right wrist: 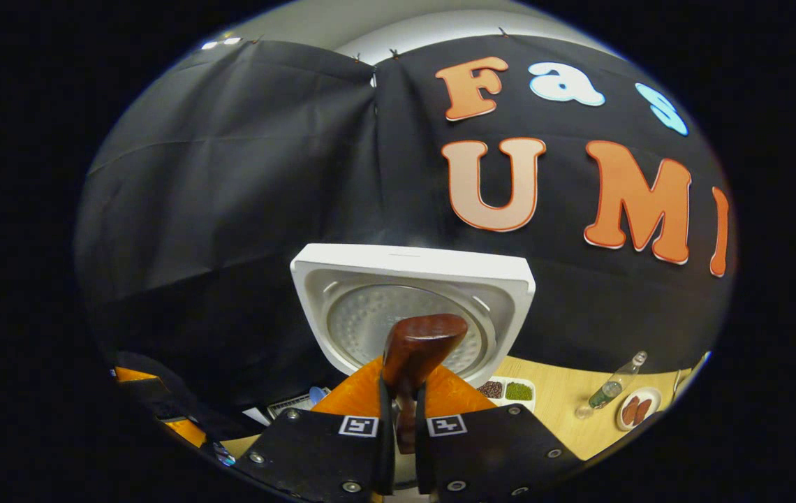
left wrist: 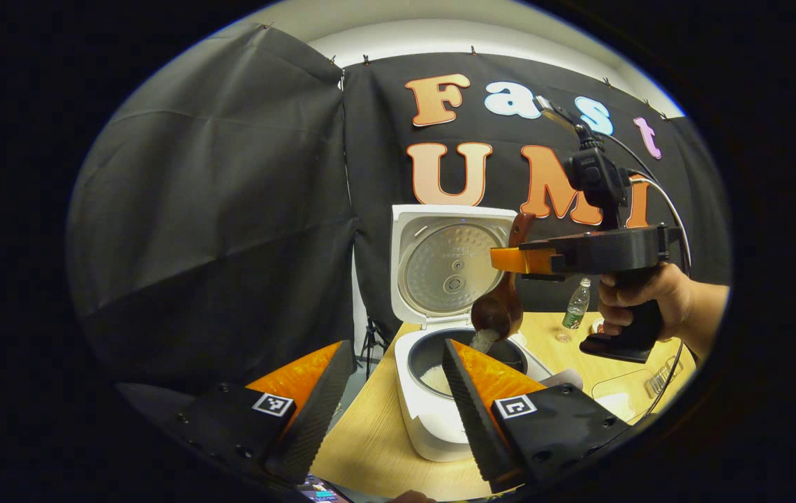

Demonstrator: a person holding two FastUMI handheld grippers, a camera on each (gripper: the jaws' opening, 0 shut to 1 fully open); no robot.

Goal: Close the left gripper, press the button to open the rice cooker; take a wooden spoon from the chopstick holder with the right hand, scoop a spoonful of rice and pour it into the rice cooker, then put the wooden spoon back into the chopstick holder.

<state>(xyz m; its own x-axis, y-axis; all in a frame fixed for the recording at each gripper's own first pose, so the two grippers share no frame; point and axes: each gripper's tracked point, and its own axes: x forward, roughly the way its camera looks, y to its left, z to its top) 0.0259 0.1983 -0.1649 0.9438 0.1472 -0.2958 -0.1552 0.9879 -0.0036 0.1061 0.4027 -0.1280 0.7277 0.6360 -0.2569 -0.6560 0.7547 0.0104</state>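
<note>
On the counter [left wrist: 370, 440] sits the open rice cooker [left wrist: 440, 391]. Right gripper [right wrist: 398, 412] jaws pinch the wooden spoon [right wrist: 415, 349], tipped over it. Left gripper [left wrist: 387, 398] jaws are spread.

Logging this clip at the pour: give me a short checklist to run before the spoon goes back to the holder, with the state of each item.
1. Rice cooker lid open: ok.
2. Right claw shut on wooden spoon: ok.
3. Spoon bowl above the pot: ok.
4. Spoon tipped, rice leaving it: ok.
5. Spoon fully emptied: cannot tell.
6. Left claw open, clear of the spoon: ok.
</note>
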